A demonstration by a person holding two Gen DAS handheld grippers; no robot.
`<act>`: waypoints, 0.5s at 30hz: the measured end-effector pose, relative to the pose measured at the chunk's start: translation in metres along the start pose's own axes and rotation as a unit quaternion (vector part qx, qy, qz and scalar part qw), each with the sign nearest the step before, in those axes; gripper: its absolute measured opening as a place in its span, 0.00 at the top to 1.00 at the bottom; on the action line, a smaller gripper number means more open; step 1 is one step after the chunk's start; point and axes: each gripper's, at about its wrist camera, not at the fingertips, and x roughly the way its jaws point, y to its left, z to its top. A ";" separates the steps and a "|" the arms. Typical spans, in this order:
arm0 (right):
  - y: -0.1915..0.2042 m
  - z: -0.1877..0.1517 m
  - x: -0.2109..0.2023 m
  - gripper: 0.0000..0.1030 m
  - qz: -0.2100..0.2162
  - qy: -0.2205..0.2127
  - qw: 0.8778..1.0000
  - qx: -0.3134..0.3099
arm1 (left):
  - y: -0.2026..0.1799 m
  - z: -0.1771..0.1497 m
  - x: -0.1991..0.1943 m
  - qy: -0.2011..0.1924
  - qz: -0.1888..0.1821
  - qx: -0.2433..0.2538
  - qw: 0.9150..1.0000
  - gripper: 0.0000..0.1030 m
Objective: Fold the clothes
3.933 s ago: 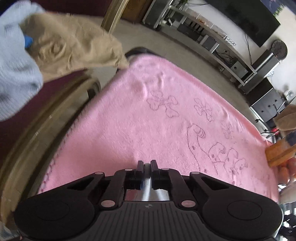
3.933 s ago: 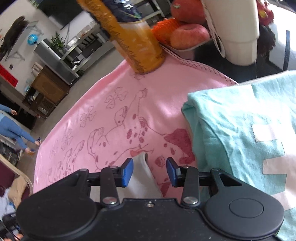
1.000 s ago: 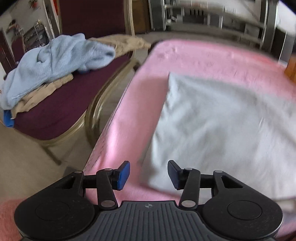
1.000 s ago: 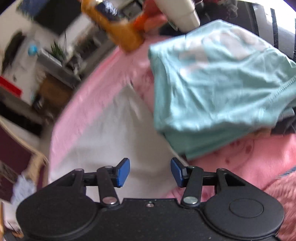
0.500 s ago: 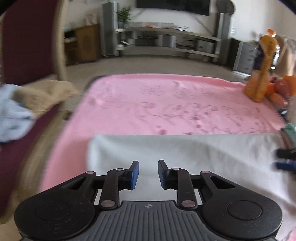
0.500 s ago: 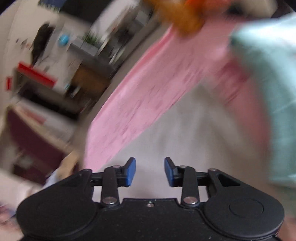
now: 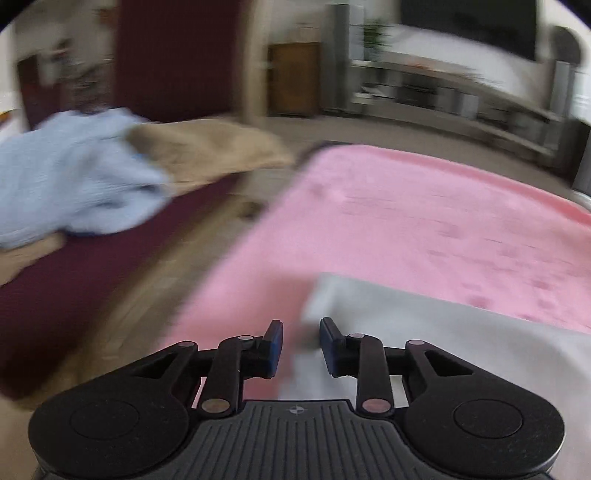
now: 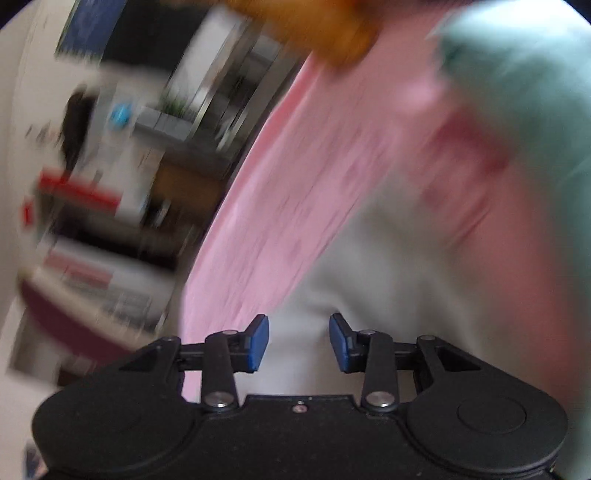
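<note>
A pale grey-white cloth (image 7: 443,350) lies flat on the pink blanket (image 7: 406,221). My left gripper (image 7: 301,347) hovers at the cloth's left corner, its jaws opening; the cloth's edge shows in the gap between the blue pads, which do not press on it. In the blurred right wrist view, the right gripper (image 8: 299,343) stands open low over the same pale cloth (image 8: 369,277), with a clear gap between its pads. A folded teal shirt (image 8: 535,92) lies to the right on the blanket (image 8: 314,166).
A dark red chair (image 7: 92,266) left of the blanket holds a light blue sweater (image 7: 74,177) and a beige garment (image 7: 207,151). An orange bottle (image 8: 321,29) stands at the blanket's far end. Shelving and a dark screen line the far wall.
Both sets of jaws are narrower than a second ago, though the left ones have widened a little. The left view has swung back to the cloth's left corner, bringing the chair into sight.
</note>
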 end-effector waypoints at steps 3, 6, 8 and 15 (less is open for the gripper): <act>-0.011 0.006 -0.026 0.65 -0.043 -0.086 0.995 0.025 | 0.011 0.000 0.005 0.011 0.045 -0.014 0.999 0.68; -0.010 0.005 -0.038 0.64 -0.064 -0.120 0.991 0.018 | 0.013 0.000 0.005 0.013 0.076 -0.009 0.997 0.67; -0.004 -0.001 -0.039 0.60 -0.083 -0.122 0.989 0.005 | 0.013 0.000 -0.002 0.014 0.084 -0.003 0.996 0.67; 0.020 -0.021 -0.082 0.39 -0.072 -0.085 0.994 -0.011 | 0.032 -0.009 -0.063 0.028 0.013 -0.004 1.000 0.55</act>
